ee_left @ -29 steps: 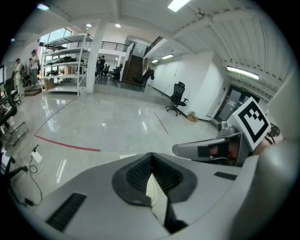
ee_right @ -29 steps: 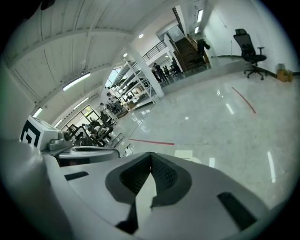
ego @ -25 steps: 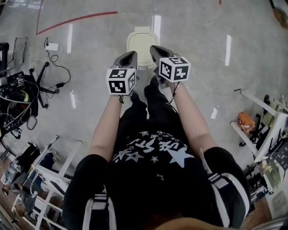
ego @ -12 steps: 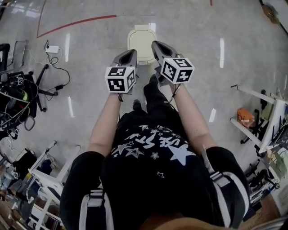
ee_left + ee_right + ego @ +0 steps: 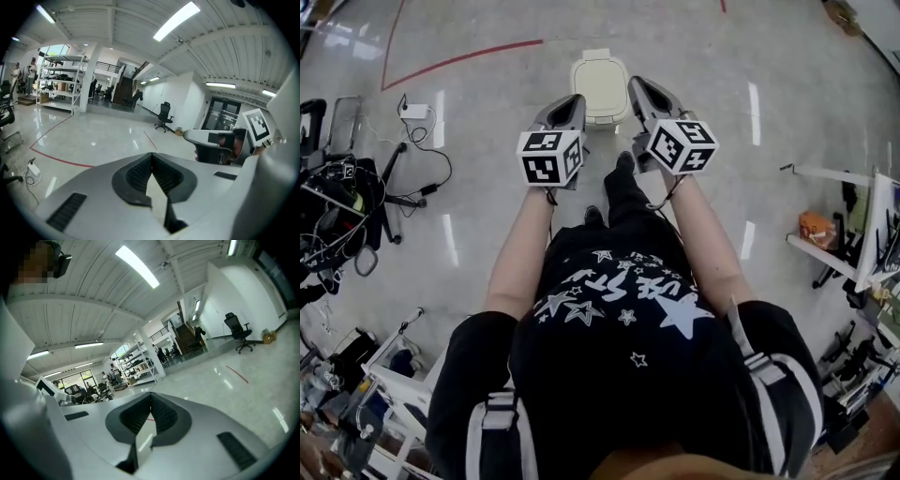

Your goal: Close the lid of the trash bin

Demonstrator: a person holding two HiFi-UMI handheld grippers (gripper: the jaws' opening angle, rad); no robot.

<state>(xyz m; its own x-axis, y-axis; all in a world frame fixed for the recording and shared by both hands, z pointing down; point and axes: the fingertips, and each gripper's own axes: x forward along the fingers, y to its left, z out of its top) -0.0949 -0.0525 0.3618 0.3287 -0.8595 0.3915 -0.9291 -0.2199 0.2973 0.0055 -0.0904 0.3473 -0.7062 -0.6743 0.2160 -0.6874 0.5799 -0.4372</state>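
Overhead, the head view alone records the floor layout.

- Far left: a tangle of cables and black equipment (image 5: 337,211), a white adapter (image 5: 413,111) on its lead, and a red floor line (image 5: 459,58).
- Centre left: the left gripper (image 5: 572,101) is held out in front of the person, with its marker cube nearest the body.
- Centre: the trash bin (image 5: 598,119) stands on the pale floor just ahead of the person. It lies between the two gripper tips and is overlapped by them at both edges; contact cannot be judged.
- The lid (image 5: 600,77) is seen as a flat cream panel with a raised border. It appears to lie down over the body.
- A black shoe (image 5: 624,161) is placed near the bin's front.
- Centre right: the right gripper (image 5: 640,87) is held level with the other.
- Far right: a white rack (image 5: 825,255) carries an orange item (image 5: 817,228).

The left gripper view is aimed out over the floor and the bin is not caught in it.

- Its jaws are pressed together tip to tip, with nothing between them.
- Shelving (image 5: 61,82), a staircase (image 5: 124,89) and an office chair (image 5: 164,118) are recorded here but not from above.
- The other gripper's body is seen at the right edge.

The right gripper view is tilted higher, so a ceiling light strip (image 5: 137,266) is shown.

- Its jaws are likewise clenched on nothing.
- The bin is again outside the field.
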